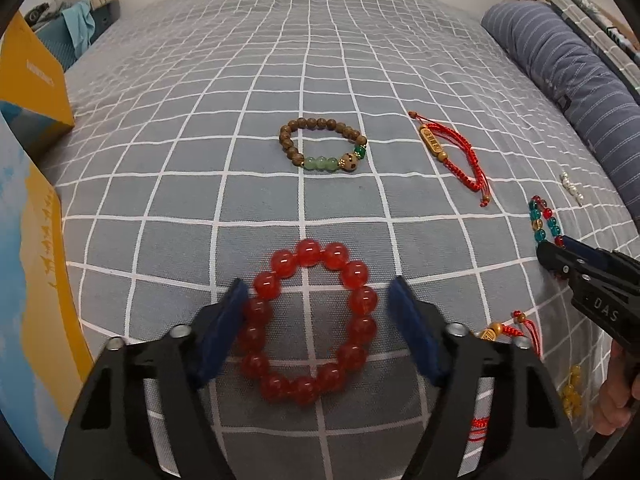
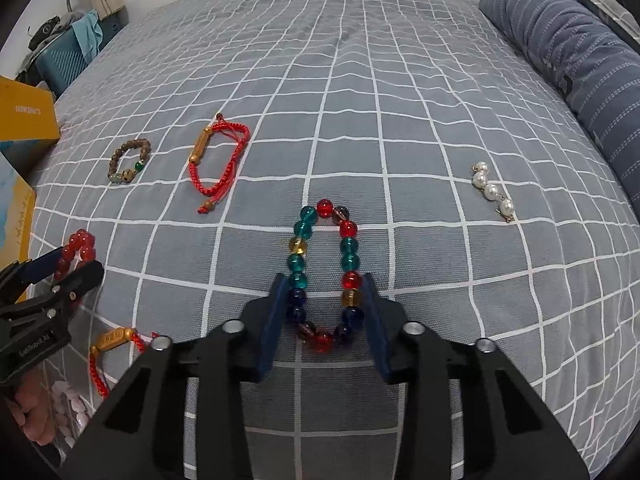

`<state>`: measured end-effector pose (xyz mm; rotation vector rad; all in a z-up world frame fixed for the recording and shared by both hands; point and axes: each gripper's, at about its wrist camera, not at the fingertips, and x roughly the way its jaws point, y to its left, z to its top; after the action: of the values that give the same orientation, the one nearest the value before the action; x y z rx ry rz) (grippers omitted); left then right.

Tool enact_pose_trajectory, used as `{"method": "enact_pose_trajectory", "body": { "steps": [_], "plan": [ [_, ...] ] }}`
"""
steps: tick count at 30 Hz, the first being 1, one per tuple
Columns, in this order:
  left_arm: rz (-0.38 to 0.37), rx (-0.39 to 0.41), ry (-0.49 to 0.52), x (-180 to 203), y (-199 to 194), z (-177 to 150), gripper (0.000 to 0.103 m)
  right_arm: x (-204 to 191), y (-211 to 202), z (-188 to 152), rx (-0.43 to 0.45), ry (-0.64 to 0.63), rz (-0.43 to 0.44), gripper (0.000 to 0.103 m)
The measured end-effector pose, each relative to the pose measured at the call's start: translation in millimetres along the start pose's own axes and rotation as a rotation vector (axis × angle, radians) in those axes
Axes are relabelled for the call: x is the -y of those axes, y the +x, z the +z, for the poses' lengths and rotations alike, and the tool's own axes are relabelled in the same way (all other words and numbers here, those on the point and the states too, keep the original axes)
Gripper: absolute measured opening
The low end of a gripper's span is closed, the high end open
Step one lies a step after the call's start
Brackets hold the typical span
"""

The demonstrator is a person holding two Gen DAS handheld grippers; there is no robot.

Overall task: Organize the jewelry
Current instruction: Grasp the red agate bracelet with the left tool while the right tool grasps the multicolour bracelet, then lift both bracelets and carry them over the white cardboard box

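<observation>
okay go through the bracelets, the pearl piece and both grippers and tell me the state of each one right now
left gripper: open, fingers either side of the red bead bracelet.
red bead bracelet: flat on the bed, round, not clamped.
right gripper: open, fingers flanking the multicolour bead bracelet.
multicolour bead bracelet: on the bed, drawn into a long oval.
wooden bead bracelet: lying flat, untouched.
red cord bracelet: lying loose.
pearl piece: lying straight.

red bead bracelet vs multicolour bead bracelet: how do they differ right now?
Colour: the red translucent bead bracelet is uniformly red; the multicoloured glass bead bracelet mixes teal, red, amber and dark blue.
Shape: the red one lies in a round ring; the multicoloured one is squeezed into a narrow oval.
Both lie flat on the grey checked bedsheet, each framed by open fingers of a hand-held gripper.
</observation>
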<state>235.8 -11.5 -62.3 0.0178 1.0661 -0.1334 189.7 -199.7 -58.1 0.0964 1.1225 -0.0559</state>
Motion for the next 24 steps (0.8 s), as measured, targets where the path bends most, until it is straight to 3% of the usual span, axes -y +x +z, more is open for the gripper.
{"method": "enact_pose_trajectory", "body": {
  "steps": [2,5,6,9,11,13,14,24],
  "plan": [
    [-0.009,-0.008,-0.003,-1.2,-1.0,0.6,0.048,-0.6,-0.4,0.2,-0.003,0.0,0.003,0.022],
    [-0.024,-0.021,-0.008,-3.5,-3.5,2.2,0.028,1.2,-2.2,0.1,-0.006,0.007,0.01,0.018],
    [-0.033,-0.025,-0.009,-4.2,-4.5,3.0,0.025,1.5,-3.3,0.6,-0.007,0.008,0.011,0.018],
    [-0.054,-0.03,-0.02,-5.6,-7.2,3.5,0.025,2.5,-7.1,0.1,-0.005,0.014,0.017,0.018],
    [-0.065,-0.034,-0.025,-5.4,-9.1,3.2,0.025,2.4,-10.5,0.6,0.0,0.013,0.02,0.009],
    [-0.077,-0.035,-0.024,-5.3,-11.7,3.3,0.021,2.8,-14.3,1.9,0.008,0.011,0.017,0.009],
    [-0.078,-0.032,-0.021,-5.3,-13.4,3.7,0.013,2.8,-15.8,2.3,0.011,0.009,0.013,0.009],
    [-0.085,-0.016,0.0,-0.6,-28.8,6.8,0.013,5.0,-29.0,5.0,0.035,0.01,0.025,0.009]
  ]
}}
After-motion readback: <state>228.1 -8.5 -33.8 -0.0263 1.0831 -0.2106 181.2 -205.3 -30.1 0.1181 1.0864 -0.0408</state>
